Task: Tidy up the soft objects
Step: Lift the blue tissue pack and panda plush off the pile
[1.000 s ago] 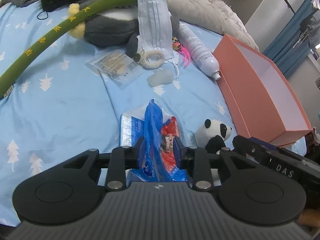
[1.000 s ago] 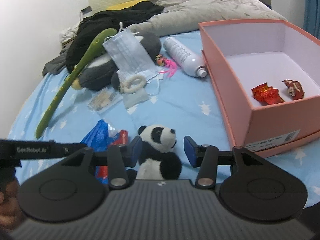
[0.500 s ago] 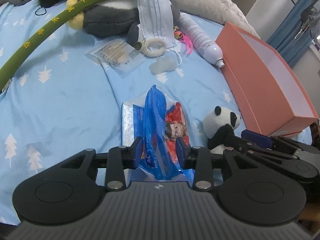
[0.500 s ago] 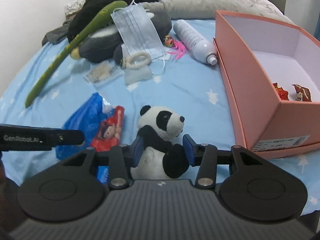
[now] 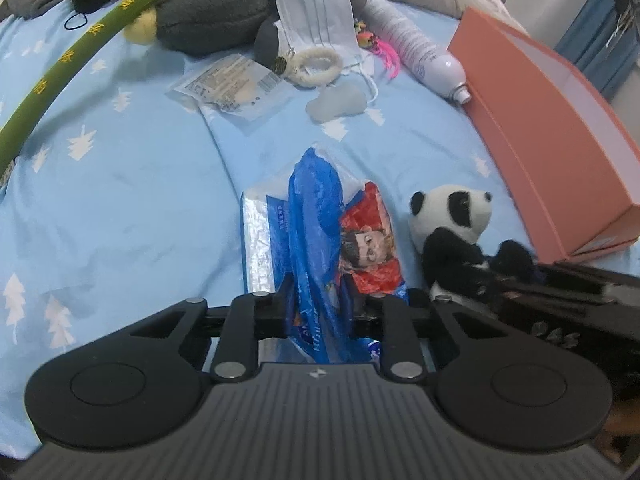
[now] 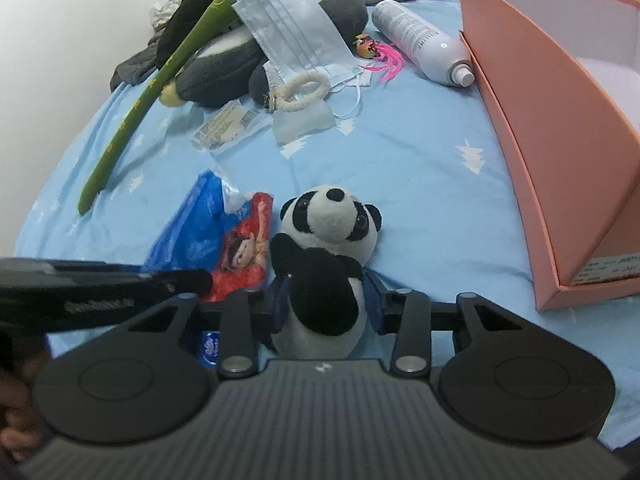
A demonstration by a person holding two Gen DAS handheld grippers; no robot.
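My left gripper is shut on a blue plastic tissue pack lying on the blue bedsheet; a red cartoon packet lies against it. My right gripper is closed around the body of a small panda plush, which lies just right of the tissue pack. In the left wrist view the panda sits at the right with the right gripper's fingers at its lower body. The orange box stands at the right in both views.
At the back lie a grey plush, a long green plush stick, a blue face mask, a white scrunchie, a clear packet, a pink toy and a white spray bottle.
My right gripper has moved forward onto the panda and narrowed around its body. My left gripper has stayed shut on the tissue pack and moved slightly forward.
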